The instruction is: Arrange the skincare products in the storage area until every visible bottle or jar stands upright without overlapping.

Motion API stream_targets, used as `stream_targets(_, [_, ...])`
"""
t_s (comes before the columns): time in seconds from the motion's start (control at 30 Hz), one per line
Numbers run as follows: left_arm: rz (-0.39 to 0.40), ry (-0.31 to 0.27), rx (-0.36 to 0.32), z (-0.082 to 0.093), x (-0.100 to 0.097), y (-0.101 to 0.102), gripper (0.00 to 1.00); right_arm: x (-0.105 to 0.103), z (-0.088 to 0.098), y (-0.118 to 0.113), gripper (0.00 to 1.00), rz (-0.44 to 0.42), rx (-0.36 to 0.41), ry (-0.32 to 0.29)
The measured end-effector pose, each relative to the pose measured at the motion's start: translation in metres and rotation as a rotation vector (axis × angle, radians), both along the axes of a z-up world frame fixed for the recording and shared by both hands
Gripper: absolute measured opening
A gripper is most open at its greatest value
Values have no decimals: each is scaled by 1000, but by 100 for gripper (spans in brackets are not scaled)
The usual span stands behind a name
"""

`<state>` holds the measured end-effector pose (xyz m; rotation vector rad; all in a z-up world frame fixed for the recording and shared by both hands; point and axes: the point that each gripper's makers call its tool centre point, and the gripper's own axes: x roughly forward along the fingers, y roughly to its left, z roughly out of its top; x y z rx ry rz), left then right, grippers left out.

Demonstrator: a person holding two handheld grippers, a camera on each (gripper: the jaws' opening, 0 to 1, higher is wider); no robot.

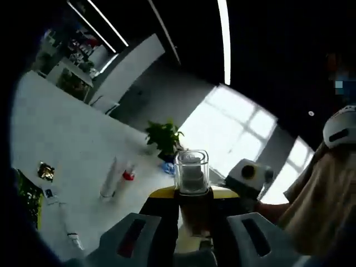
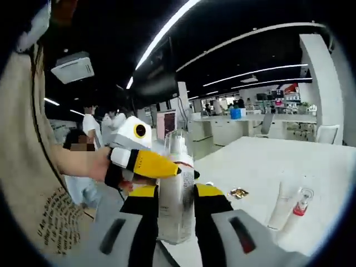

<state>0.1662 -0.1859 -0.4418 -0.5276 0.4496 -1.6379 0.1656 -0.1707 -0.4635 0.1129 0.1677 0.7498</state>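
Bottle of clear hard plastic or glass, square-shouldered with a white inner part, sits nearest, pinched between the jaws of the left gripper and held up above the white table. In the right gripper view the same bottle stands between the right gripper jaws, which are closed against its sides, with the left gripper crossing from the left at the bottle's neck. Likely rigid, smooth, slippery, breakable if dropped; flat side walls at mid-height look the safest hold. Further off, a white tube and a red-capped bottle lie flat side by side. Beyond, a potted plant
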Motion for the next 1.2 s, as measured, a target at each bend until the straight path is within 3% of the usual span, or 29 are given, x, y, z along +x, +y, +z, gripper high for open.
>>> stream_targets(0.07, [-90, -80, -17, 17, -12, -1, 16, -9, 14, 3, 24, 93, 34, -1])
stream_targets(0.13, [-158, -152, -6, 26, -22, -5, 16, -16, 21, 4, 23, 156, 22, -3])
stream_targets(0.2, [-239, -195, -16, 32, -31, -6, 16, -25, 27, 7, 23, 243, 48, 23])
stream_targets(0.27, [-254, -189, -40, 36, -31, -9, 16, -25, 32, 4, 21, 255, 83, 35])
stream_targets(0.4, [-247, -214, -17, 34, -25, -21, 16, -18, 30, -7, 20, 184, 63, 13])
stream_targets(0.43, [-214, -220, -13, 33, -18, -26, 17, -14, 30, -11, 20, 145, 63, 3])
stream_targets(0.5, [-161, -172, -14, 33, -10, -34, 18, -6, 32, -22, 19, 63, 76, -9])
stream_targets(0.6, [9, -129, 18, 26, 14, -50, 20, 10, 29, -45, 19, -99, -17, -25])
stream_targets(0.63, [32, -131, 17, 26, 17, -51, 20, 16, 29, -52, 19, -163, -66, -40])
stream_targets(0.77, [260, -81, 51, 24, 33, -66, 20, 32, 26, -68, 19, -363, -217, -79])
stream_targets(0.8, [310, -119, 67, 24, 37, -68, 19, 34, 27, -68, 20, -393, -231, -92])
stream_targets(0.83, [351, -112, 74, 24, 40, -69, 19, 38, 28, -72, 20, -465, -248, -115])
stream_targets(0.9, [449, -25, 109, 20, 45, -68, 17, 40, 26, -75, 20, -534, -262, -122])
stream_targets(0.97, [552, 4, 145, 15, 47, -64, 17, 41, 22, -75, 20, -567, -272, -123])
stream_targets(1.03, [598, -47, 212, 8, 44, -61, 17, 39, 14, -70, 20, -568, -227, -87])
stream_targets(1.1, [572, -110, 247, 7, 38, -61, 17, 35, 10, -70, 21, -559, -229, -84])
stream_targets(1.2, [524, -82, 230, 8, 37, -59, 16, 32, 12, -67, 21, -519, -196, -80])
